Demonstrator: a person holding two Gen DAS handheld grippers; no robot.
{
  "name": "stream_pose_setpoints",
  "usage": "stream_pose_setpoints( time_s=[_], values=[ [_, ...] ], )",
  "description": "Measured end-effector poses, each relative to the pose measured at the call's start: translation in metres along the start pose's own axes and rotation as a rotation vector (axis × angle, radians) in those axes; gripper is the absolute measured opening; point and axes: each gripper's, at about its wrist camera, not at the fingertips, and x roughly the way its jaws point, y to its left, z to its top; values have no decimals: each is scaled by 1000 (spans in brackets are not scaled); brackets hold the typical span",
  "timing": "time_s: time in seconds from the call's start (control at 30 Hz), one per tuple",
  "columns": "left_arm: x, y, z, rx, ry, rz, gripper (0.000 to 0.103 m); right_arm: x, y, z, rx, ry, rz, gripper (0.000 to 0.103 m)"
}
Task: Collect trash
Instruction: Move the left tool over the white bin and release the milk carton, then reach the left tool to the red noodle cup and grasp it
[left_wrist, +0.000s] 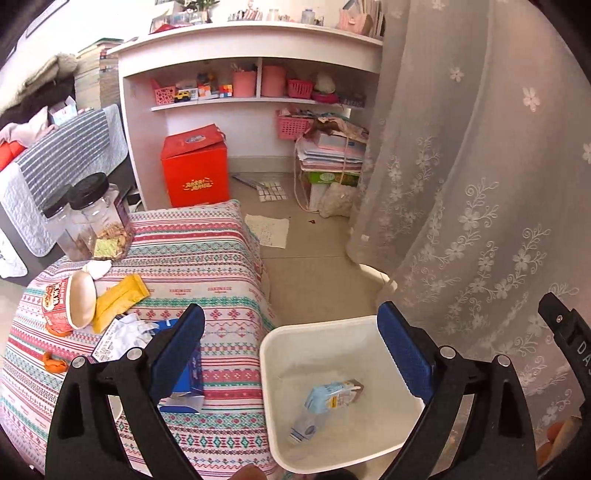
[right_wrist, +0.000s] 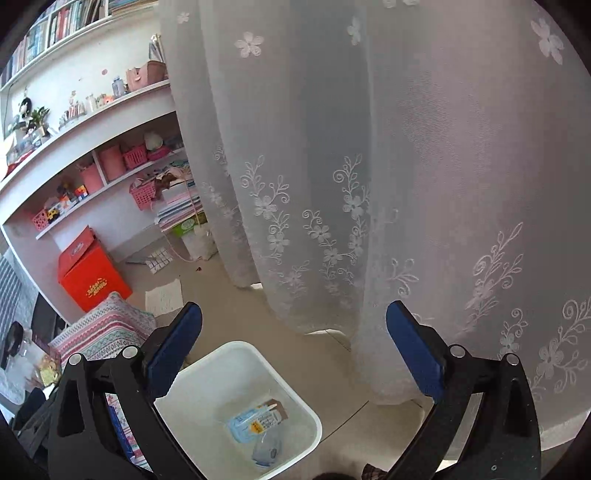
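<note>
A white bin (left_wrist: 273, 354) stands on the floor beside the table with the striped cloth (left_wrist: 221, 266). A light blue carton (left_wrist: 332, 397) and a crushed clear bottle (left_wrist: 304, 428) lie inside it. My left gripper (left_wrist: 291, 310) hangs open and empty over the bin's left rim. On the cloth lie a tipped noodle cup (left_wrist: 62, 306), a yellow wrapper (left_wrist: 118, 299), a crumpled white wrapper (left_wrist: 122, 336), a blue packet (left_wrist: 188, 384) and an orange peel (left_wrist: 55, 363). My right gripper (right_wrist: 294, 308) is open and empty above the bin (right_wrist: 207, 387), with the carton (right_wrist: 255, 422) below it.
Two black-lidded jars (left_wrist: 99, 218) stand at the table's far left corner. A lace curtain (left_wrist: 461, 184) hangs close on the right of the bin. A red box (left_wrist: 195, 170), a white shelf unit (left_wrist: 251, 99) and loose papers (left_wrist: 267, 229) sit on the floor beyond.
</note>
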Motion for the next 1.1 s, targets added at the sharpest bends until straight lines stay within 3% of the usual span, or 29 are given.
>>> stream_pose_setpoints(
  time_s=[0.53, 1.1],
  values=[
    [-9, 107, 0, -125, -14, 120, 92, -23, 100, -32, -190, -43, 96, 96],
    [-3, 252, -29, -279, 44, 291, 92, -40, 238, -99, -394, 12, 262, 96]
  ],
)
